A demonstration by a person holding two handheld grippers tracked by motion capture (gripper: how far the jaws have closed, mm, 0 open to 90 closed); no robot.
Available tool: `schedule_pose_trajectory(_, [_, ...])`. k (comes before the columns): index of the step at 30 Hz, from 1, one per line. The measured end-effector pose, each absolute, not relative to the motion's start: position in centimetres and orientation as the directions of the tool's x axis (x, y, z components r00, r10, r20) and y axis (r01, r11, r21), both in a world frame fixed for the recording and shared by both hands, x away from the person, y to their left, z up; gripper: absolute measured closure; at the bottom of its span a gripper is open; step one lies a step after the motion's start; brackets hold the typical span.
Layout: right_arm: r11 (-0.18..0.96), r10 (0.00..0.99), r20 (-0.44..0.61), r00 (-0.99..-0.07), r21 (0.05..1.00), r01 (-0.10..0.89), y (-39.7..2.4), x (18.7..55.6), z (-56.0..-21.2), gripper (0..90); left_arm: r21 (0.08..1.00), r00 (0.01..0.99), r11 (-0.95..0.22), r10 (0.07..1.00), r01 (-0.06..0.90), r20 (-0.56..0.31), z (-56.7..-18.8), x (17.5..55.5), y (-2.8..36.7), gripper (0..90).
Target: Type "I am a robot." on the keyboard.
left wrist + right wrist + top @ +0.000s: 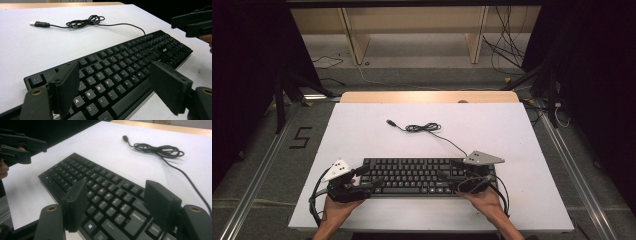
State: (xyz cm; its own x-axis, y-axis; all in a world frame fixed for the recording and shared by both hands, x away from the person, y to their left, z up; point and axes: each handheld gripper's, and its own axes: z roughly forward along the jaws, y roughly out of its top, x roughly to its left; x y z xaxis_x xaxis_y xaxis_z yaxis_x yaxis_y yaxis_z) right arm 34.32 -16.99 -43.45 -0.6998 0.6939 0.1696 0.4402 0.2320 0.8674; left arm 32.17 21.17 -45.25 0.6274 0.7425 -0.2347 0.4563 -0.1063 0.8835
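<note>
Black keyboard (414, 176) flat on white table (362, 130), between left tool (115, 87) and right tool (120, 205), both spread

White table (362, 135), wooden shelving (412, 30) beyond, loose floor cables (507, 50) (tangled), floor marking "5" (301, 137)

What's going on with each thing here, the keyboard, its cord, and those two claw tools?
Keyboard: flat on the table, keys up.
Cord: unplugged, partly coiled behind the keyboard.
Left gripper: open, over the keyboard's left end.
Right gripper: open, over its right end.
</note>
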Motion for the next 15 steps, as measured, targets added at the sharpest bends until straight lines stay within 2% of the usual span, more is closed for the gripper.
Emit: schedule_pose_trajectory(15, [0.179, 0.727, 0.17, -0.666, 0.888, 0.423, -20.0, 32.6, -43.3, 28.4, 0.885, 0.627, -0.096, 0.741, 0.456, -0.243, -45.2, 32.2, 21.3, 24.0])
